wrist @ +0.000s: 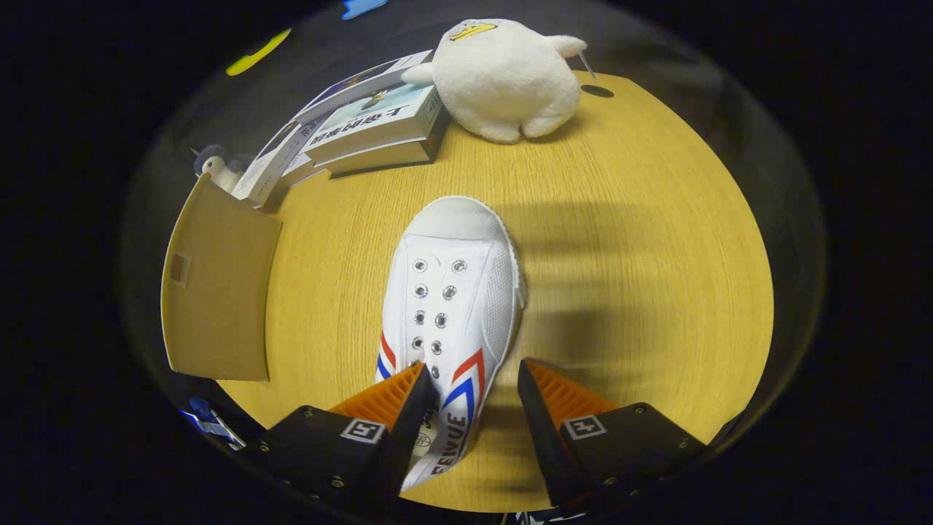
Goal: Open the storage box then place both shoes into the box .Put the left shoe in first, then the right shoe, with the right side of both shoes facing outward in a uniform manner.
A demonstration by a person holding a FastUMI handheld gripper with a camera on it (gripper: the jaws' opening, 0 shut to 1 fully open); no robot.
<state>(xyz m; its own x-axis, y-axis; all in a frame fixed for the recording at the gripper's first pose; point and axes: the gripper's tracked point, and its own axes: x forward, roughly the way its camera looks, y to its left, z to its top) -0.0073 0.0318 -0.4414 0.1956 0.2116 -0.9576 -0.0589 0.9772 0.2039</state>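
Your claw (472,390) points down over the round worktop (641,292), fingers spread apart astride the white sneaker's (452,299) heel end, right finger clear; its side lettering is partly hidden

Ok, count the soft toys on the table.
2: a white plush duck beyond the shoe, right of the books; a small toy behind the cardboard flap, partly hidden.
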